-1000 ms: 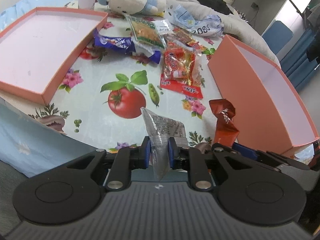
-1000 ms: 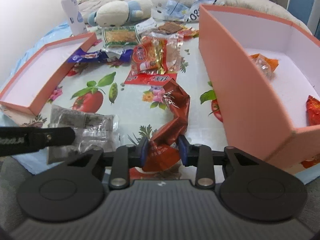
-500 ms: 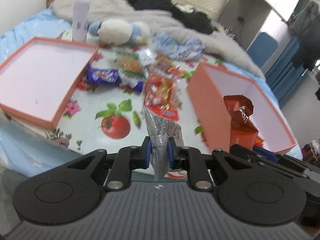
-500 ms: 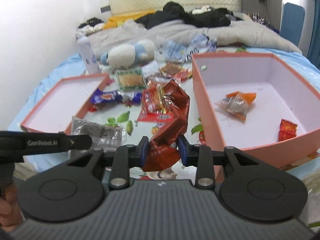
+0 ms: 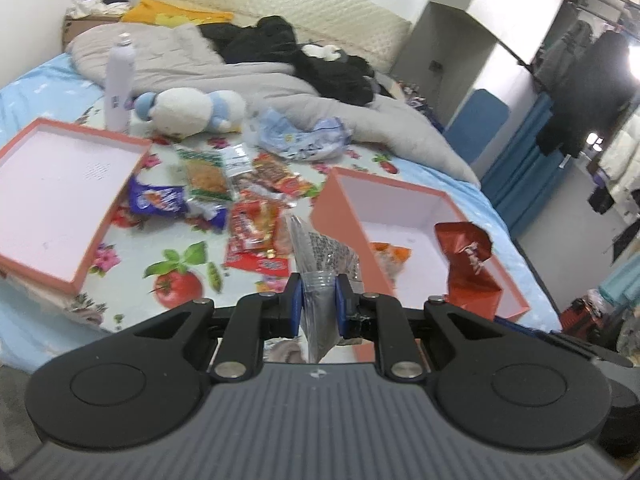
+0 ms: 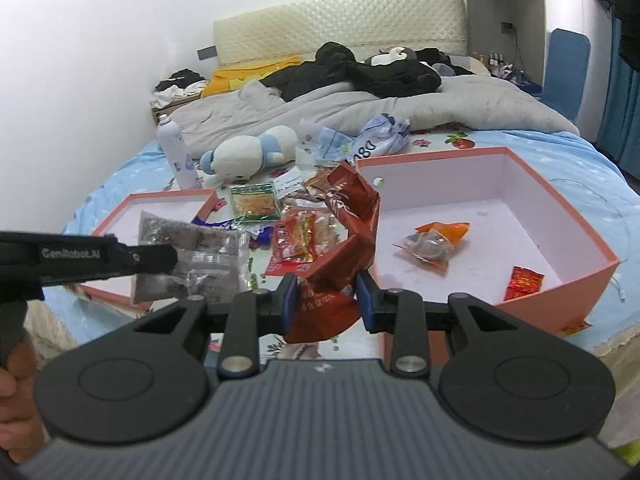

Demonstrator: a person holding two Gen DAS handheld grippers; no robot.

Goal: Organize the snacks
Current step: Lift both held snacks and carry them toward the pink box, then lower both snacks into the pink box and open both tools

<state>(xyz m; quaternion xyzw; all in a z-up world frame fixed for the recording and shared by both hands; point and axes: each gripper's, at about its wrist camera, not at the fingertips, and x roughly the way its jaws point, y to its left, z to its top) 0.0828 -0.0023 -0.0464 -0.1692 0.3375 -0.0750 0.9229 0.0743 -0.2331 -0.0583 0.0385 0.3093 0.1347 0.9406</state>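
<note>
The red packet point(image 6: 340, 240) is pinched in the right gripper point(image 6: 326, 300), held aloft at the box's point(image 6: 560, 288) 9 o'clock wall, presumably to drop beside the two snacks inside. The left gripper point(image 5: 318, 304) is clamped on a clear packet point(image 5: 320, 256), lifted off the loose pile point(image 5: 248, 200) at 11 o'clock.

Both tools, left point(image 5: 318, 300) and right point(image 6: 326, 298), now raised higher above the bedspread point(image 5: 132, 256), packets aloft.
</note>
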